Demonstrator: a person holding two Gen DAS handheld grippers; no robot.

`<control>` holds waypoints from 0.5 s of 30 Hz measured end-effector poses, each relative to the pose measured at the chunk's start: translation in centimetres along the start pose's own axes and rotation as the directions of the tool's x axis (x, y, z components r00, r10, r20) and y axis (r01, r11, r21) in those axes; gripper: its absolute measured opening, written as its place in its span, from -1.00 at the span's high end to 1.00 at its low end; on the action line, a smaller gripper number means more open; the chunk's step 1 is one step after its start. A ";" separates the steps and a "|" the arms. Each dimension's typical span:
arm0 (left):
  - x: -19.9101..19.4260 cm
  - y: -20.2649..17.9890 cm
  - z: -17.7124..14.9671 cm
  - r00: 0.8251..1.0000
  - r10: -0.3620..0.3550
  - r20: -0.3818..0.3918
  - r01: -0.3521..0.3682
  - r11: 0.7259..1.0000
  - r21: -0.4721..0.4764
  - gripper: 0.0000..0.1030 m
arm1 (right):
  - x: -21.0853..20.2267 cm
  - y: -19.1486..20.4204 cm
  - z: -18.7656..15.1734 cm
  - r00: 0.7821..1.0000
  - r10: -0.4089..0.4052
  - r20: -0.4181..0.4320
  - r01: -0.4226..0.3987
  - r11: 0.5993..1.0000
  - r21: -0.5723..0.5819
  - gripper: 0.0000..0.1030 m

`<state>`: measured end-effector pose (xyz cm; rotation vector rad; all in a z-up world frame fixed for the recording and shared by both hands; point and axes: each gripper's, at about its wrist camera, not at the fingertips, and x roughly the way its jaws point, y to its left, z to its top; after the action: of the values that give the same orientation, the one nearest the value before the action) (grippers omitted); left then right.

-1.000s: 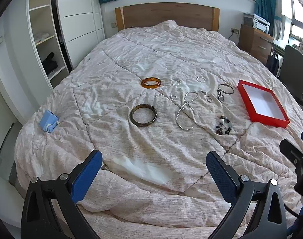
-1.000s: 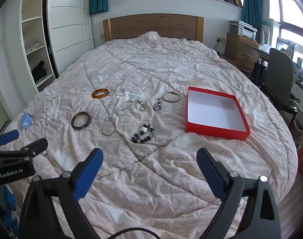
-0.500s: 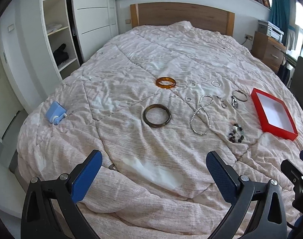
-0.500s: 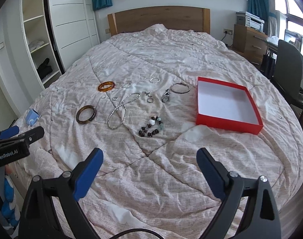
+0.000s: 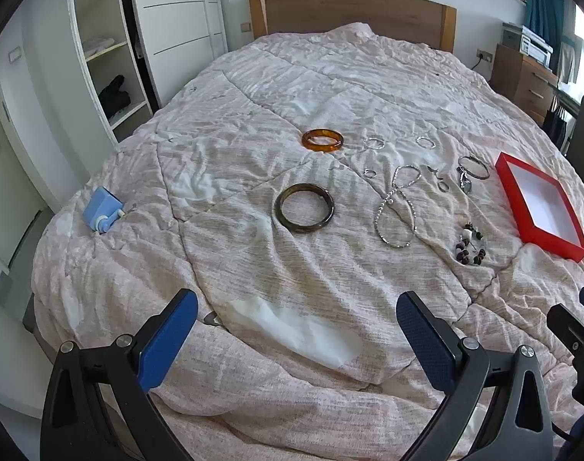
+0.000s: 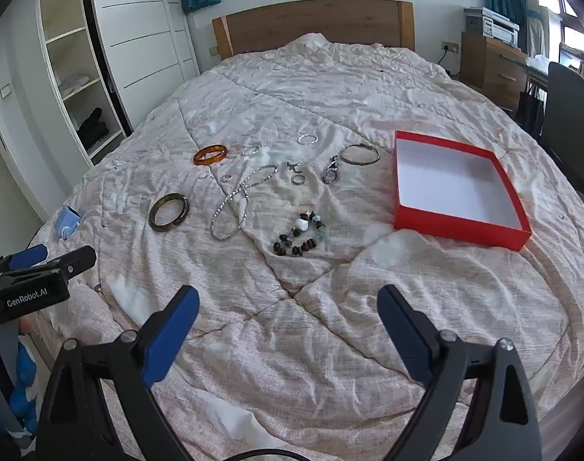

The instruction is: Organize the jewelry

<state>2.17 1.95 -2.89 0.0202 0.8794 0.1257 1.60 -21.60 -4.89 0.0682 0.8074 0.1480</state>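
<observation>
Jewelry lies spread on the pink quilt: an amber bangle (image 5: 322,140) (image 6: 210,154), a dark brown bangle (image 5: 304,207) (image 6: 168,211), a silver chain necklace (image 5: 397,204) (image 6: 239,200), a dark bead bracelet (image 5: 470,249) (image 6: 301,235), a silver bracelet (image 5: 473,167) (image 6: 359,154) and several small rings. An open, empty red box (image 5: 539,204) (image 6: 457,188) sits to their right. My left gripper (image 5: 297,336) is open and empty above the bed's near edge. My right gripper (image 6: 288,324) is open and empty, short of the beads.
A small blue device (image 5: 101,210) (image 6: 67,222) lies at the bed's left edge. White wardrobe shelves (image 5: 100,46) stand on the left. A wooden dresser (image 6: 491,63) and a dark chair (image 6: 570,115) stand on the right. The wooden headboard (image 5: 353,11) is far back.
Both grippers have come closer to the jewelry, which now looks larger in both views. The left view has swung rightwards of the wardrobe. Both stay open and empty.
</observation>
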 end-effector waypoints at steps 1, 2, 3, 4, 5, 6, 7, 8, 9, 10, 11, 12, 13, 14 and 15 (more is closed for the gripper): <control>0.1 -0.1 0.0 1.000 0.002 0.001 -0.002 1.000 0.005 -0.97 | 0.1 0.0 0.1 1.000 0.001 -0.002 -0.001 1.000 0.000 -0.82; 0.2 -0.2 0.0 1.000 0.002 0.000 -0.002 1.000 0.010 -0.97 | 0.3 0.0 0.1 1.000 0.003 -0.005 -0.003 1.000 0.001 -0.82; 0.4 -0.2 0.0 1.000 0.002 -0.005 -0.002 1.000 0.011 -0.97 | 0.5 0.0 0.1 1.000 0.006 -0.008 -0.006 1.000 0.001 -0.82; 0.5 -0.1 0.0 1.000 0.001 -0.009 -0.001 1.000 0.009 -0.97 | 0.7 0.0 0.1 1.000 0.008 -0.010 -0.008 1.000 0.002 -0.82; 0.7 -0.1 0.0 1.000 -0.001 -0.014 0.001 1.000 0.006 -0.97 | 0.8 0.0 0.1 1.000 0.011 -0.013 -0.011 1.000 0.003 -0.82; 0.9 0.1 0.1 1.000 -0.001 -0.019 0.001 1.000 0.002 -0.97 | 1.0 0.0 0.2 1.000 0.014 -0.014 -0.014 1.000 0.004 -0.82; 1.1 0.2 0.1 1.000 -0.002 -0.026 0.002 1.000 0.000 -0.97 | 1.1 0.0 0.2 1.000 0.017 -0.016 -0.017 1.000 0.005 -0.81; 1.2 0.3 0.2 1.000 -0.004 -0.030 0.004 1.000 -0.002 -0.97 | 1.3 0.0 0.2 1.000 0.018 -0.016 -0.018 1.000 0.005 -0.81; 1.4 0.4 0.1 0.999 -0.003 -0.033 0.003 1.000 -0.004 -0.97 | 1.4 0.0 0.2 1.000 0.019 -0.017 -0.019 1.000 0.006 -0.81; 1.5 0.4 0.1 0.999 0.000 -0.033 0.000 1.000 -0.006 -0.96 | 1.4 0.0 0.2 1.000 0.019 -0.018 -0.019 1.000 0.007 -0.81; 1.7 0.5 0.1 0.999 0.004 -0.033 -0.004 1.000 -0.007 -0.94 | 1.6 -0.1 0.2 1.000 0.021 -0.019 -0.020 1.000 0.010 -0.81; 1.8 0.6 0.2 0.999 0.011 -0.033 -0.012 1.000 -0.009 -0.93 | 1.8 -0.1 0.2 1.000 0.020 -0.021 -0.020 1.000 0.013 -0.81; 2.0 0.6 0.2 0.999 0.014 -0.034 -0.015 1.000 -0.010 -0.93 | 2.0 -0.1 0.3 1.000 0.021 -0.023 -0.021 1.000 0.015 -0.80; 2.1 0.7 0.2 0.999 0.017 -0.035 -0.018 1.000 -0.012 -0.92 | 2.2 -0.2 0.3 0.999 0.021 -0.025 -0.021 1.000 0.017 -0.80; 2.3 0.8 0.2 0.999 0.020 -0.038 -0.020 1.000 -0.014 -0.91 | 2.3 -0.2 0.3 0.999 0.022 -0.028 -0.021 1.000 0.019 -0.80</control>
<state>3.73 3.04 -4.48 0.0132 0.9167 0.1513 3.40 -21.44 -6.37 0.0928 0.8363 0.1621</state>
